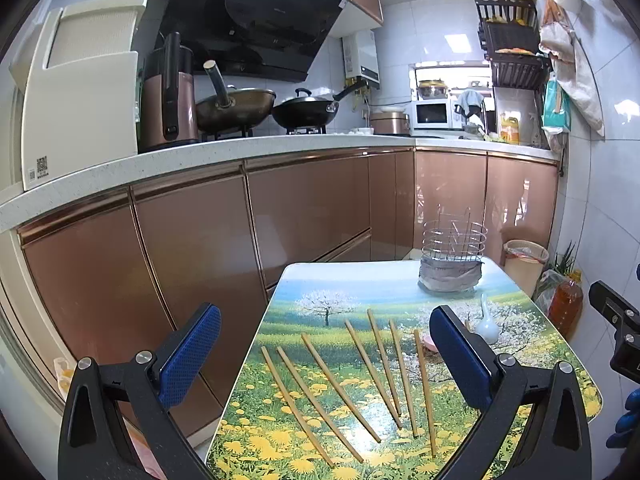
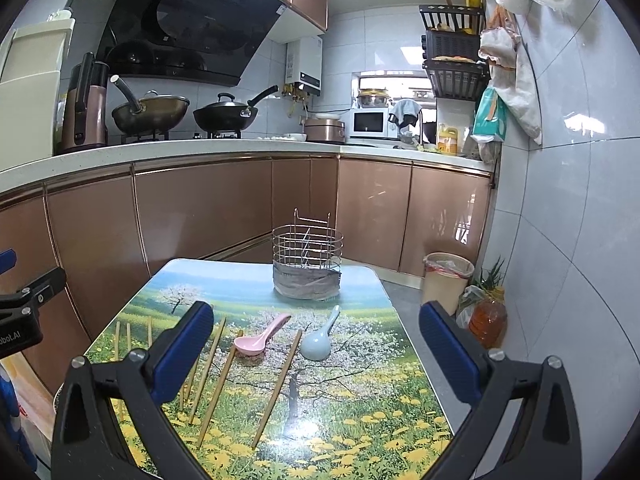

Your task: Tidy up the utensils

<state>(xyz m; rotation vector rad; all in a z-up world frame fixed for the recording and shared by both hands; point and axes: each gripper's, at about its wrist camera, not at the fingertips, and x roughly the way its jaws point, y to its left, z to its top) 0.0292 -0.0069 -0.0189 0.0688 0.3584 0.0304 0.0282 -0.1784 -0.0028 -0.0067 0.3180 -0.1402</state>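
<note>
Above a table (image 2: 360,280) printed with a meadow scene, the left gripper (image 1: 325,354) and right gripper (image 2: 316,354) hang with jaws wide apart, holding nothing. Wooden chopsticks (image 1: 362,364) lie fanned across the tabletop beside a pink spoon (image 2: 262,338) and a pale blue spoon (image 2: 318,340); the wire utensil holder (image 2: 307,264) at the far edge appears empty.

Domestic kitchen: range hood (image 2: 188,28) over two woks (image 2: 150,114) on gas hob, microwave (image 2: 370,122), copper-fronted cabinets (image 2: 200,208), tiled walls.
</note>
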